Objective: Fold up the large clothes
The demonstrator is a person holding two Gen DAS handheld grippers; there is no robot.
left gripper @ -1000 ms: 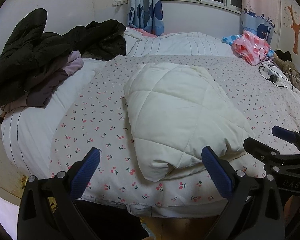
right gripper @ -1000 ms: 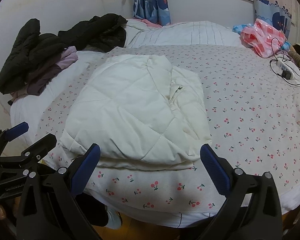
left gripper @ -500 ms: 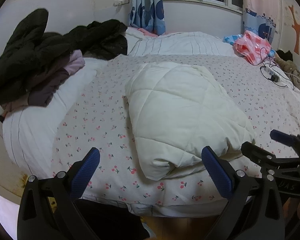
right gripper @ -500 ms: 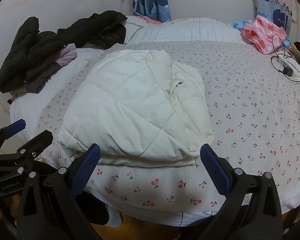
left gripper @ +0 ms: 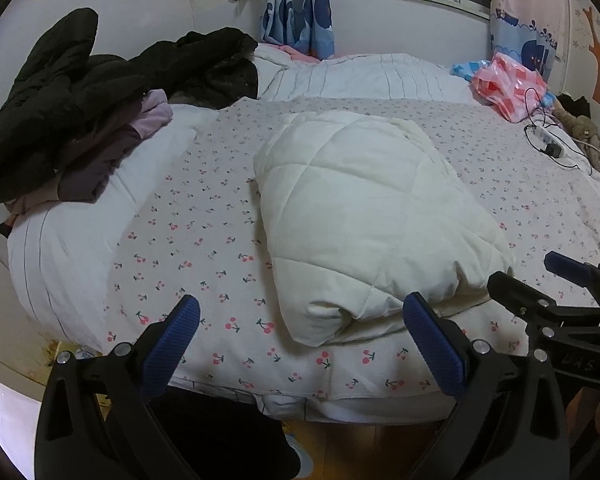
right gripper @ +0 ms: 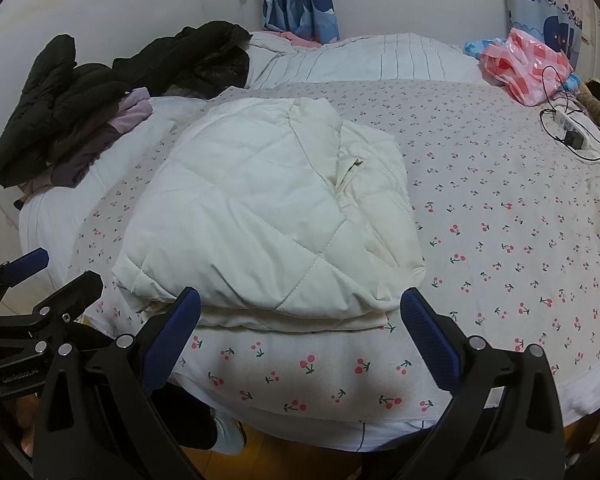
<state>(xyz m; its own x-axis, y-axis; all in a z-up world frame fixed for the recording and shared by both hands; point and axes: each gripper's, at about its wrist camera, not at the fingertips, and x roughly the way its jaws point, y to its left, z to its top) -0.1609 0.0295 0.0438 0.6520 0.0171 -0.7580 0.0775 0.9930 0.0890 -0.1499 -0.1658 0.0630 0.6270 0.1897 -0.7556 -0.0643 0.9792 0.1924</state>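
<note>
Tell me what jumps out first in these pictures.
A folded cream quilted coat lies near the front edge of the cherry-print bedspread. A heap of black coats sits on the bed's far left. Both open claws, left and right, hover before the coat, holding nothing.

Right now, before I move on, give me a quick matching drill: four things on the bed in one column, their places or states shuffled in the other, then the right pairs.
Things:
1. white jacket
2. black coats
3. pink bag
4. power strip

Places or states:
A. heaped at the far left of the bed
B. folded, at the near edge in front of the tongs
C. far right, by the curtain
D. right side, with black cables attached

Pairs: 1-B, 2-A, 3-C, 4-D
</note>
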